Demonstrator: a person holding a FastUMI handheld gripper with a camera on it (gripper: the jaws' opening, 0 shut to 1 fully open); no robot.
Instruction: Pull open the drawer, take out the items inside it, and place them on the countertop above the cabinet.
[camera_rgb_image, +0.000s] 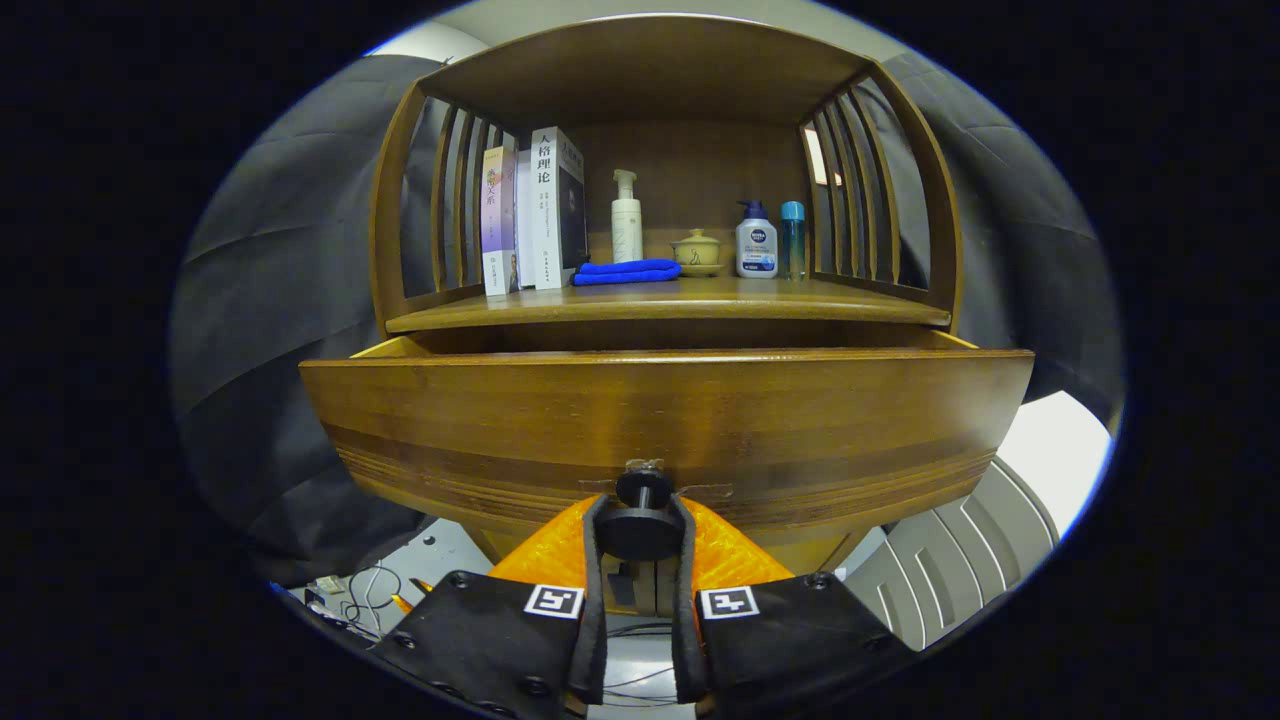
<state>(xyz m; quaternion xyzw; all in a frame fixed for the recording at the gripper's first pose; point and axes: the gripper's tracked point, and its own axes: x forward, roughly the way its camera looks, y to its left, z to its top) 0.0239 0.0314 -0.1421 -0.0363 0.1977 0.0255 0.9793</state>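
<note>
Glossy wooden drawer (660, 420), matt knob (641, 518)

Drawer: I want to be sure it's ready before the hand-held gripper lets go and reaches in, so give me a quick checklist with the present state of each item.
1. Hand-held gripper closed on the knob: ok, both fingers press its sides.
2. Drawer pulled out from the cabinet: ok, its front stands well forward of the countertop edge.
3. Drawer open far enough to reach in: cannot tell.
4. Items inside the drawer: cannot tell, the front panel hides the inside.
5. Free room on the countertop: ok, bare wood ahead of the blue cloth and bottles.
</note>
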